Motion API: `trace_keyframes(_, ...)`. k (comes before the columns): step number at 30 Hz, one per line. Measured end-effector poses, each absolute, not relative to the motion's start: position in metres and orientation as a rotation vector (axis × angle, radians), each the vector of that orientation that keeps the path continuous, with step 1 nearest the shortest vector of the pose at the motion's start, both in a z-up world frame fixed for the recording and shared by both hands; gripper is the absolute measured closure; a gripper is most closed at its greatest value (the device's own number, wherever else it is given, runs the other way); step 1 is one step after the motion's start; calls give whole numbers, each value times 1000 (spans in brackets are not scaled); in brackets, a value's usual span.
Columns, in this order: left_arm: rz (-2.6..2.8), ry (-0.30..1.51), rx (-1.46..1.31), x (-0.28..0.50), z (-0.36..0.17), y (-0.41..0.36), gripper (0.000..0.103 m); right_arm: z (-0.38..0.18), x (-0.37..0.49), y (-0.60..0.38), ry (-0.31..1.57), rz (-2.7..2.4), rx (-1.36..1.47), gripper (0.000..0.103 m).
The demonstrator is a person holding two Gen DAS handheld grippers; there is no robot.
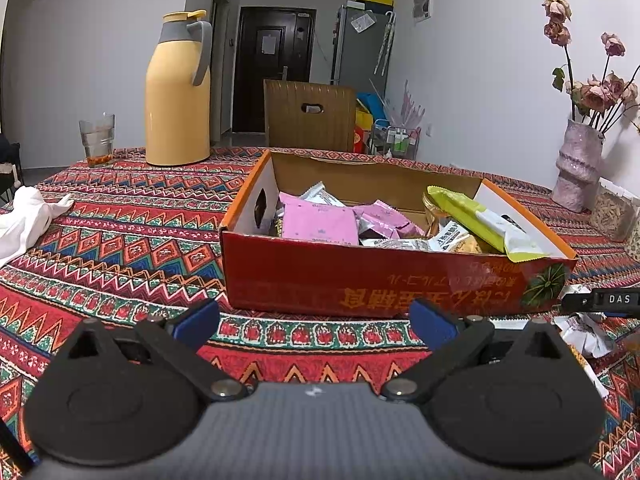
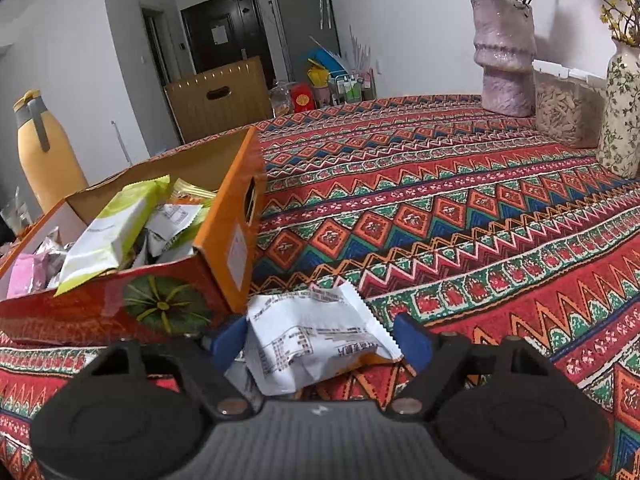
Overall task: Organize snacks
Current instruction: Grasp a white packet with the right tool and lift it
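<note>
1. Snack packet (image 2: 316, 336), white and crinkly, lies on the tablecloth (image 2: 460, 208) between our right gripper's (image 2: 322, 342) blue fingers (image 2: 412, 338), just beside the box (image 2: 120, 308).
2. We cannot tell if the fingers press it.
3. Our left gripper (image 1: 314, 324) is wide open and holds nothing.
4. We count one box, many snacks inside.

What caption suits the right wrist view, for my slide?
Right gripper straddles a white snack packet beside the snack-filled red box.

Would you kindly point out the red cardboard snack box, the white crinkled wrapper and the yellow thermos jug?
red cardboard snack box (image 1: 360, 276), left wrist view, front wall.
white crinkled wrapper (image 2: 316, 336), right wrist view, printed middle.
yellow thermos jug (image 1: 176, 104), left wrist view, body.
</note>
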State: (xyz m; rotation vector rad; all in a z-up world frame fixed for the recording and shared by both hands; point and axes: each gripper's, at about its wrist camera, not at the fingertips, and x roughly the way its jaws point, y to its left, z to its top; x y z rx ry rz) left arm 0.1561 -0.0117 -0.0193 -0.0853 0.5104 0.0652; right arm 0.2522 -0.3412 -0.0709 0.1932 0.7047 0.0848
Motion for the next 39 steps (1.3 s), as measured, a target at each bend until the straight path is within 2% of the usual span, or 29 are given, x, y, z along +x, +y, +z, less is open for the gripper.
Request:
trace_keyframes(2, 65, 512, -89, 157, -20, -11, 0, -72, 252, -339, 696, 82, 180, 33)
trace_keyframes(4, 65, 513, -91, 156, -20, -11, 0, -71, 250, -338, 687, 82, 177, 45)
trace_keyframes(8, 65, 517, -93, 157, -20, -10, 0, -70, 247, -338, 666, 82, 171, 54)
trace_keyframes(11, 65, 517, -93, 157, -20, -10, 0, -66, 240, -334, 626, 82, 147, 71)
trace_keyframes(16, 68, 521, -92, 158, -21, -10, 0, -57, 223, -334, 554, 67, 132, 82)
trace_keyframes(31, 85, 555, -21, 159, -13, -26, 0, -40, 142, -343, 340, 34, 193, 83)
trace_keyframes(39, 30, 566, 67, 159, 0, -74, 0, -46, 128, -358, 318, 44, 240, 83)
